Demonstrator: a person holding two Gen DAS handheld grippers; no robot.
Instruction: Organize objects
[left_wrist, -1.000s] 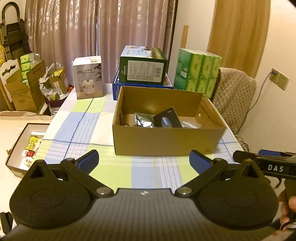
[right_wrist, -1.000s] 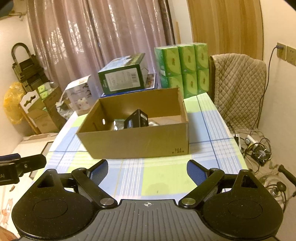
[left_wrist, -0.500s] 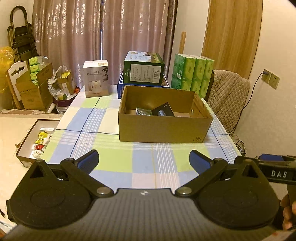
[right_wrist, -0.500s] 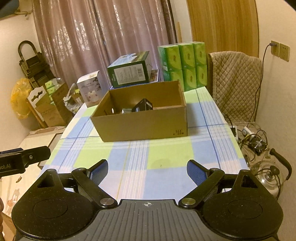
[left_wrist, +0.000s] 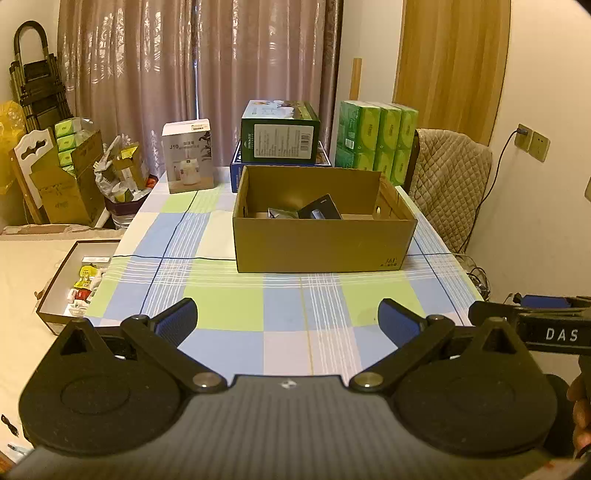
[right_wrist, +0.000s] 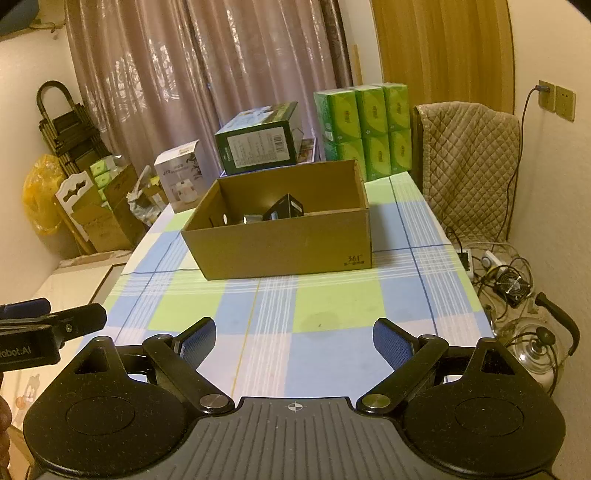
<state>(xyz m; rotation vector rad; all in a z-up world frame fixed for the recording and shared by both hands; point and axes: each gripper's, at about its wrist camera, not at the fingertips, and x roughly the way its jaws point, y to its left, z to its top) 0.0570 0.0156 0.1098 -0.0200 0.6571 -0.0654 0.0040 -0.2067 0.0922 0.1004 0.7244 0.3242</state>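
Note:
An open cardboard box (left_wrist: 321, 245) (right_wrist: 280, 247) stands in the middle of a checked tablecloth. Inside it lie a black packet (left_wrist: 320, 212) (right_wrist: 283, 211) and a silvery packet (left_wrist: 282, 213). My left gripper (left_wrist: 286, 323) hovers well back from the box over the near end of the table, open, nothing between its blue pads. My right gripper (right_wrist: 293, 341) is likewise open and empty, back from the box. Each gripper shows at the edge of the other's view.
Behind the cardboard box stand a dark green box (left_wrist: 279, 137) on a blue box, a white appliance box (left_wrist: 188, 161) and stacked green tissue packs (left_wrist: 376, 142). A low tray of small items (left_wrist: 75, 284) sits left of the table. A quilted chair (right_wrist: 469, 166), cables and a glass kettle (right_wrist: 535, 343) are right.
Both grippers have drawn back from the cardboard box, which now looks smaller and farther off. Their jaws stayed open and empty throughout.

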